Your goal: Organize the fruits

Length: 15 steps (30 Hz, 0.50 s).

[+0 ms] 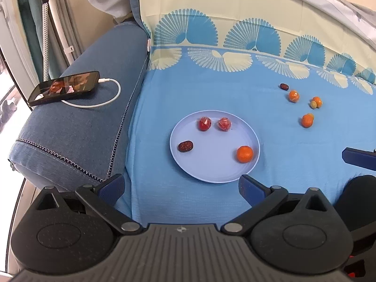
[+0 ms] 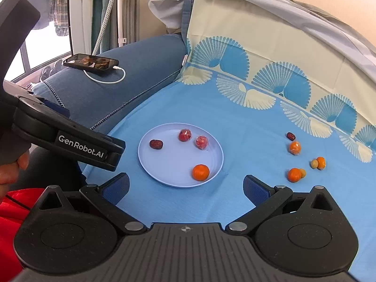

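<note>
Both the left gripper (image 1: pixel 182 189) and right gripper (image 2: pixel 186 189) are held wide, empty; loose oranges (image 2: pixel 294 174), perhaps wrapped, could be nudged off the plate (image 2: pixel 164 176).

A blue sofa armrest (image 1: pixel 77 122) carries a phone (image 1: pixel 64 87) on a white charging cable (image 1: pixel 110 98). Daylight enters through a window (image 2: pixel 42 44) beyond; pale cream wall (image 2: pixel 150 0) behind.

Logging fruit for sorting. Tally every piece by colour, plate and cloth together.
Orange: 4, e.g. orange fruit on plate
Red wrapped: 2, e.g.
Dark brown: 2, e.g.
Small tan-green: 2, e.g.
Total: 10
</note>
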{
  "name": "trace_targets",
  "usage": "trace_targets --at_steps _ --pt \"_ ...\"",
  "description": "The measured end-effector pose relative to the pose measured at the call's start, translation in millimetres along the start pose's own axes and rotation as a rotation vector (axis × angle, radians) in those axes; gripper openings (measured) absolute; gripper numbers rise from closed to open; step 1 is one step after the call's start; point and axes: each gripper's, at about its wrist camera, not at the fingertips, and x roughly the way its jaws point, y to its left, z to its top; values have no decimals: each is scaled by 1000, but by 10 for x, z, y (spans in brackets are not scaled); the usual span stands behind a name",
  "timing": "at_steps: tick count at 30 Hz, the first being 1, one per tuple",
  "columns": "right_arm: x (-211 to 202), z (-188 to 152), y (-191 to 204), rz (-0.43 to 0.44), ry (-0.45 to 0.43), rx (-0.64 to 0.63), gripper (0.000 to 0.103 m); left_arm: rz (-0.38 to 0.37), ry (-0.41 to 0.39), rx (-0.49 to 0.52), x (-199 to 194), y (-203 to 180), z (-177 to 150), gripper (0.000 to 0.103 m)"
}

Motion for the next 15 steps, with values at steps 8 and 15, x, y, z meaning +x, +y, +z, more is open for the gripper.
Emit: trace_targets --at_steps 8,15 --pt "9 -10 22 1 6 -5 102 -4 3 -6 14 27 -11 103" --pt "39 -22 33 5 17 -5 102 -9 14 -15 51 59 -25 103"
